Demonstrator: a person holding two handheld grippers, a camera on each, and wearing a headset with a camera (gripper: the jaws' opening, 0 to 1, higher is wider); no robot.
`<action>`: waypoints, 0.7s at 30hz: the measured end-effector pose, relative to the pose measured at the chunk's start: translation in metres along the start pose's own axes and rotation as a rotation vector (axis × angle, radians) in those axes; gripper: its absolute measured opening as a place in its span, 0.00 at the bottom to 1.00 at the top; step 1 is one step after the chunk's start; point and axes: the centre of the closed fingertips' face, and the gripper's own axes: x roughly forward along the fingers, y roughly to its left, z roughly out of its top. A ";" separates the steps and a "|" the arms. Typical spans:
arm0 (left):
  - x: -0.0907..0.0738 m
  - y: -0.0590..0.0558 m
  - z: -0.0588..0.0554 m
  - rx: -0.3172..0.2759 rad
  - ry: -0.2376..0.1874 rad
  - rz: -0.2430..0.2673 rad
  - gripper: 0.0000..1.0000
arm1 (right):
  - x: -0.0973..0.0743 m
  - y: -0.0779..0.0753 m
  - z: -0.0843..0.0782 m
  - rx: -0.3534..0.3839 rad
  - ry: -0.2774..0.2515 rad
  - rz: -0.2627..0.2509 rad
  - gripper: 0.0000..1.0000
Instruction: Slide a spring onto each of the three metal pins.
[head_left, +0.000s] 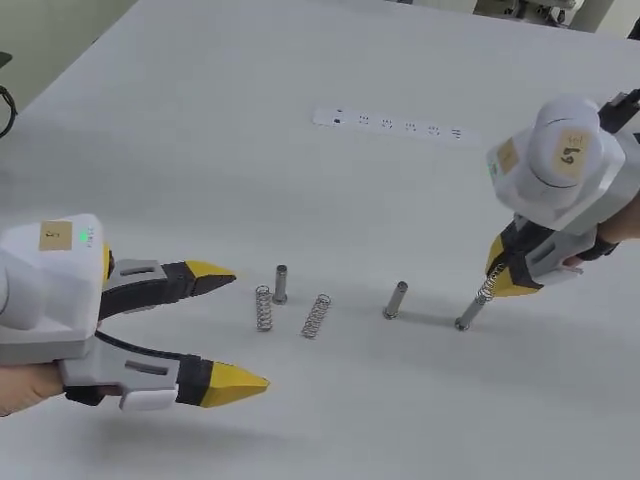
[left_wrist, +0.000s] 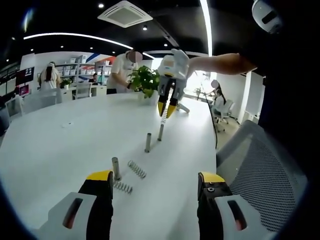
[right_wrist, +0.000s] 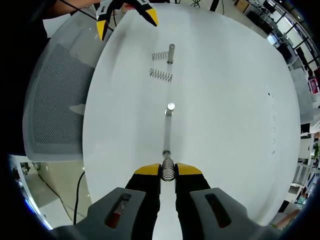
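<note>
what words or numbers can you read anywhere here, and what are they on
"69", handwritten and uncertain: top sticker on the right claw
Too blurred to read: side sticker on the same claw
Too small to read: tan sticker on the left claw
Too small to read: tiny marks on the power strip

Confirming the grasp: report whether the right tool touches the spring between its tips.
Touching. In the right gripper view, the right tool has its yellow tips pressed against both sides of the spring, with no gap.
</note>
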 end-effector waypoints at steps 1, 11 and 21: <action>0.000 0.000 0.000 -0.002 -0.002 0.000 0.64 | 0.001 0.000 0.001 -0.002 -0.001 0.001 0.08; -0.005 0.004 -0.003 -0.011 0.008 0.017 0.63 | 0.004 -0.001 -0.001 -0.007 0.004 -0.001 0.08; -0.005 0.003 -0.002 -0.018 0.000 0.021 0.63 | 0.010 0.001 -0.004 0.002 0.011 0.012 0.08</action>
